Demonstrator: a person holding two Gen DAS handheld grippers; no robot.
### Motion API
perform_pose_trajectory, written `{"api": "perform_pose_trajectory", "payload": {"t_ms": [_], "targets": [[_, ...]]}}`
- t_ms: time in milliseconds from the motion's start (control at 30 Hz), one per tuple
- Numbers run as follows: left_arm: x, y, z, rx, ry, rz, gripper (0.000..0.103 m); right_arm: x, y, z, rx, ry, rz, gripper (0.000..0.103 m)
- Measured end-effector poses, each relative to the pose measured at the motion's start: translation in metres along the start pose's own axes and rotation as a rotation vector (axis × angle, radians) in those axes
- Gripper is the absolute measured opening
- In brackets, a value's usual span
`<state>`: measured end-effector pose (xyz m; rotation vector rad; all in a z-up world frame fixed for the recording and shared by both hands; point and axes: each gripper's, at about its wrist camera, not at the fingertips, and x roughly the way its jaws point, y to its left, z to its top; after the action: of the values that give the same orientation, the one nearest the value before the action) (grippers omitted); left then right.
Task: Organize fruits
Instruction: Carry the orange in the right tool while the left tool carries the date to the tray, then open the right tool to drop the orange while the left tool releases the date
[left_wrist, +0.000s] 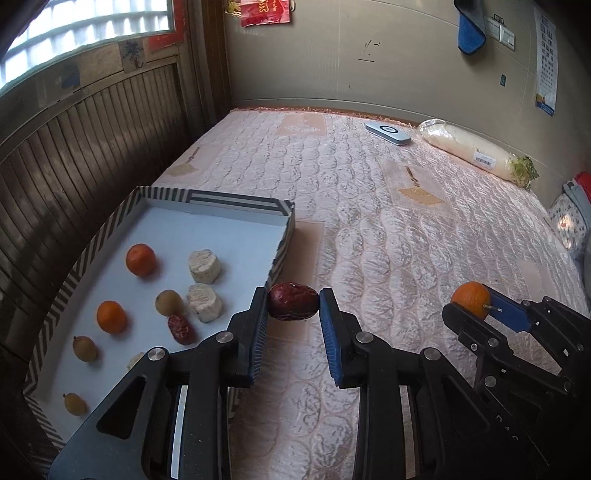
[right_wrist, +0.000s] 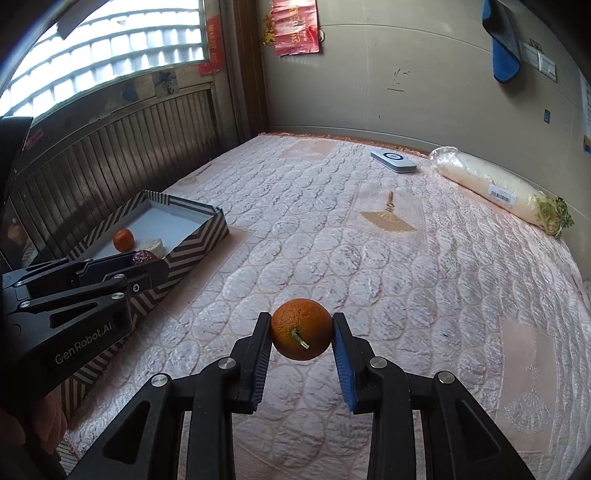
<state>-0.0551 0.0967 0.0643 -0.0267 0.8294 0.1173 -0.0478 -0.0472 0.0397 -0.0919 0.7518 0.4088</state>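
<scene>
My left gripper is shut on a wrinkled dark red date, held just off the right wall of a striped box with a white floor. Inside the box lie two oranges, several small yellowish fruits, another red date and two pale round cakes. My right gripper is shut on a small orange with a short stem, above the pink quilted bed. That orange also shows in the left wrist view at the right, and the left gripper in the right wrist view beside the box.
A pink quilted bed cover fills the scene. At the far side lie a wrapped white radish and a flat grey device. Dark wooden panelling runs along the left behind the box. A patterned pillow sits at the right edge.
</scene>
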Motion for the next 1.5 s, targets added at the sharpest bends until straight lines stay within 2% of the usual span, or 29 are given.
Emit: {"api": "perform_pose_trajectory", "payload": {"t_ms": [467,900,1233,1500], "targets": [[-0.007,0.068,-0.012,-0.092,-0.007,0.070,0.027,0.019,0.066,0.017,-0.110,0.013,0.075,0.031],[-0.002,0.136,-0.029,-0.188,0.031,0.145,0.027,0.053,0.140,0.038,-0.252,0.043,0.160,0.031],[0.005,0.154,-0.036,-0.210,0.073,0.153,0.027,0.079,0.173,0.043,-0.331,0.100,0.197,0.031],[0.011,0.155,-0.032,-0.219,0.082,0.151,0.027,0.081,0.179,0.037,-0.356,0.121,0.206,0.031]]}}
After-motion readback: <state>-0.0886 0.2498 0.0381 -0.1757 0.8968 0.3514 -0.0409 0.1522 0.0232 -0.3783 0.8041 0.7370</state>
